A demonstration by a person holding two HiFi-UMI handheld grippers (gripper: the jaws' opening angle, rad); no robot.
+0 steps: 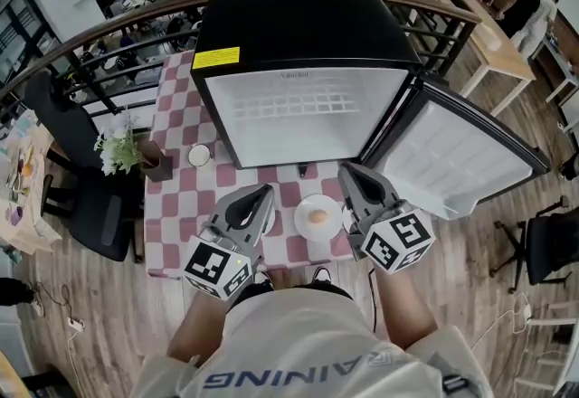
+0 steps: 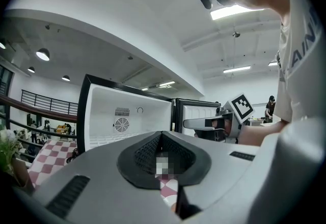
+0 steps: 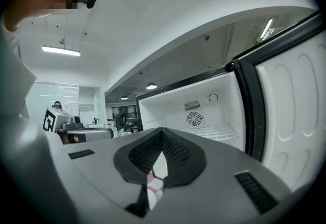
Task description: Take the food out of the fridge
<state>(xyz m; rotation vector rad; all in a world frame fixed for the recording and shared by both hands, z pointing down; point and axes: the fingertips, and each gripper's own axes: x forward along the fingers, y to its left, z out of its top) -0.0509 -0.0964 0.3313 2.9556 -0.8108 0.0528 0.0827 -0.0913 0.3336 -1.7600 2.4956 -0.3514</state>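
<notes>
The person wears a pale short-sleeved T-shirt (image 1: 298, 342) with grey lettering across the chest. The left gripper (image 1: 261, 197) and right gripper (image 1: 351, 175) are smooth grey shells with black ribbed pads (image 3: 178, 152). Each carries a cube (image 1: 217, 268) of black-and-white square markers.

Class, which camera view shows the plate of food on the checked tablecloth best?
The head view: the whole plate with its food lies unobstructed in front of the open fridge. Both gripper views look level into the fridge; only an unclear sliver shows past their tongs.
</notes>
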